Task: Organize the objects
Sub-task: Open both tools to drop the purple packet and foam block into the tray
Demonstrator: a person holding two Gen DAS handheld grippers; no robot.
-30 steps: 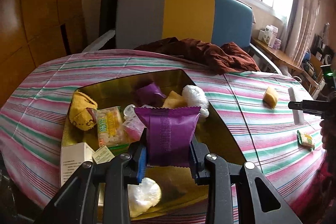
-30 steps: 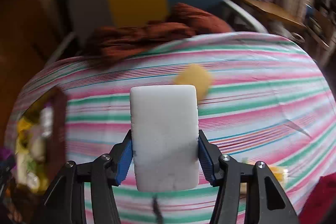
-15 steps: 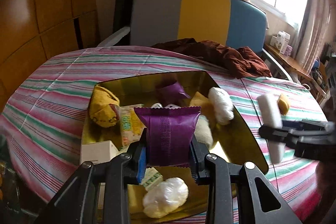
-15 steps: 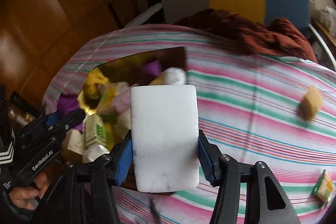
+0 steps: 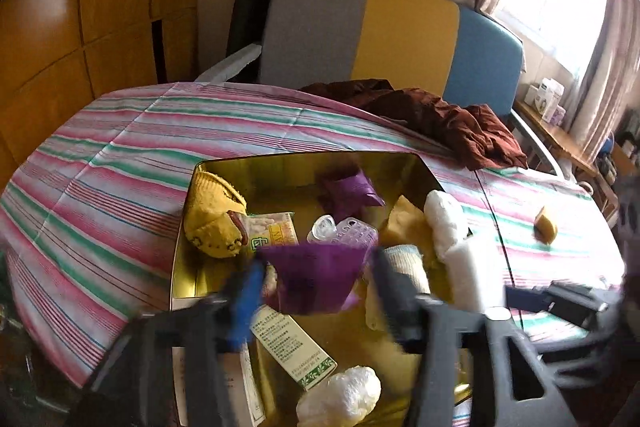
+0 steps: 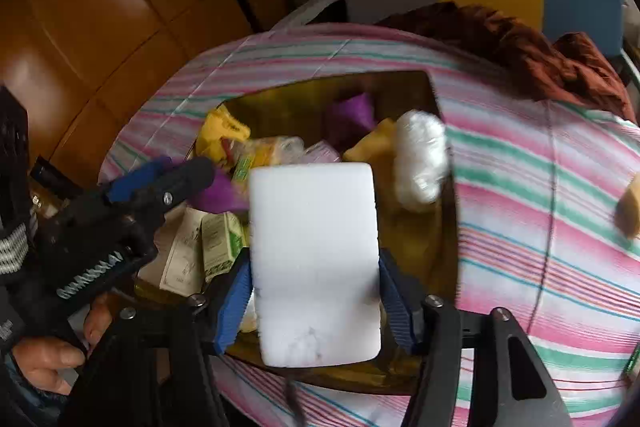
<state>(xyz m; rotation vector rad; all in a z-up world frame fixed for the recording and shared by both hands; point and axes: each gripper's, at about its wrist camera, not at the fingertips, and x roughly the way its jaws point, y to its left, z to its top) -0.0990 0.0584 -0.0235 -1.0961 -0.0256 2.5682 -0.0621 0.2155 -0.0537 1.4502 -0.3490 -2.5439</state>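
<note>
Left wrist view: the left hand-held gripper (image 5: 316, 287) has just been opening, its jaws now apart with one purple foil snack packet (image 5: 314, 277) loose between them, above the gold rectangular metal tray (image 5: 182, 267) on the striped cloth surface (image 5: 120, 163). In the tray lie one yellow knitted sock (image 5: 212, 219) at ten o'clock, a second purple packet (image 5: 350, 189) at twelve, two white plastic-wrapped lumps (image 5: 444, 219) at two and six o'clock, and one green-and-white carton (image 5: 292, 347) near the middle. One yellow cake piece (image 5: 546, 225) sits alone on the cloth at three o'clock.

Right wrist view: the right hand-held gripper (image 6: 316, 299) has also just been opening; one white rectangular foam block (image 6: 316, 263) stands upright between its blue pads (image 6: 234, 303), which look barely clear of it, over the tray's near edge. The left gripper enters at nine o'clock, held by a bare hand (image 6: 52, 351).
</note>
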